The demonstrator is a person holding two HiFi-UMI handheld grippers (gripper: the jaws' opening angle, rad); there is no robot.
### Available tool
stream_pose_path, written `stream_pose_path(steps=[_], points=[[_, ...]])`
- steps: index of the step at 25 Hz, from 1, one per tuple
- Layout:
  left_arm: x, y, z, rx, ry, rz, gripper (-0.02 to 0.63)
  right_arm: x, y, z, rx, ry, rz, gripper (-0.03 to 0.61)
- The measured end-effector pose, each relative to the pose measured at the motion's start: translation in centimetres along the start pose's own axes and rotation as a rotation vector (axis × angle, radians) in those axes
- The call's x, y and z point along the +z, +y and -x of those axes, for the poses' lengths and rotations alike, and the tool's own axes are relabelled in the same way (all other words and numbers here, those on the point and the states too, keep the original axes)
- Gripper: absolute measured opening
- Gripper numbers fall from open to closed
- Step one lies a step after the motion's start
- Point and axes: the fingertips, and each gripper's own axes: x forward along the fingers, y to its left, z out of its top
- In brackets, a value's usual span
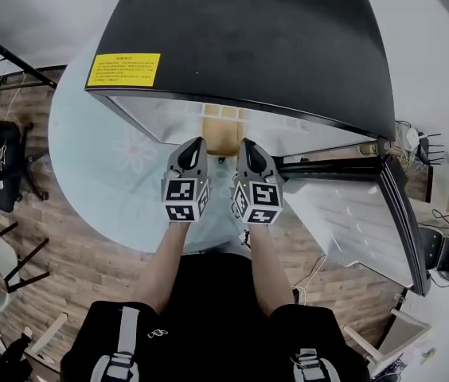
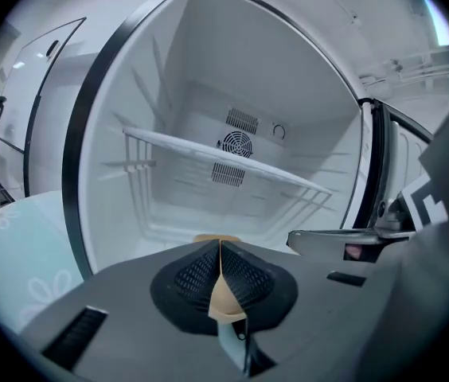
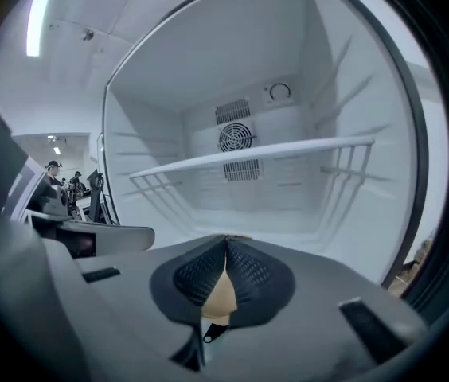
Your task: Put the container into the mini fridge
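The black mini fridge (image 1: 272, 38) stands with its door (image 1: 368, 213) swung open to the right. At its opening a tan container (image 1: 221, 136) is held between my two grippers. My left gripper (image 1: 195, 146) is shut on the container's left edge, and tan material (image 2: 218, 297) shows pinched between its black pads. My right gripper (image 1: 248, 146) is shut on the right edge, with the same tan material (image 3: 221, 293) between its pads. Both gripper views look into the white fridge interior, where a wire shelf (image 2: 232, 161) (image 3: 256, 156) crosses in front of a rear fan. Most of the container is hidden by the jaws.
The fridge sits on a pale round table (image 1: 89, 150) with a flower print. A yellow label (image 1: 123, 69) is on the fridge top. Chairs (image 1: 1, 173) stand at the left and cables (image 1: 447, 213) lie at the right. A person (image 3: 53, 177) stands far off.
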Motion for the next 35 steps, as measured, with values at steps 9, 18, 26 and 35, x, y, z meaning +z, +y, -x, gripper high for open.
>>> stream_pose_path(steps=[9, 18, 26, 35], points=[[2.7, -2.4, 5.1, -0.039, -0.088, -0.036, -0.005, 2.8, 3.5, 5.0, 0.058, -0.104, 0.018, 0.006], [5.6, -4.0, 12.1, -0.063, -0.206, -0.080, -0.002, 4.7, 7.3, 10.3, 0.055, -0.190, 0.035, 0.005], [7.1, -5.0, 18.2, -0.075, -0.293, -0.127, -0.002, 6.2, 12.1, 14.6, 0.119, -0.275, 0.063, 0.005], [8.3, -6.1, 19.8, -0.080, -0.328, -0.147, -0.002, 8.1, 13.5, 15.9, 0.153, -0.329, 0.082, 0.005]])
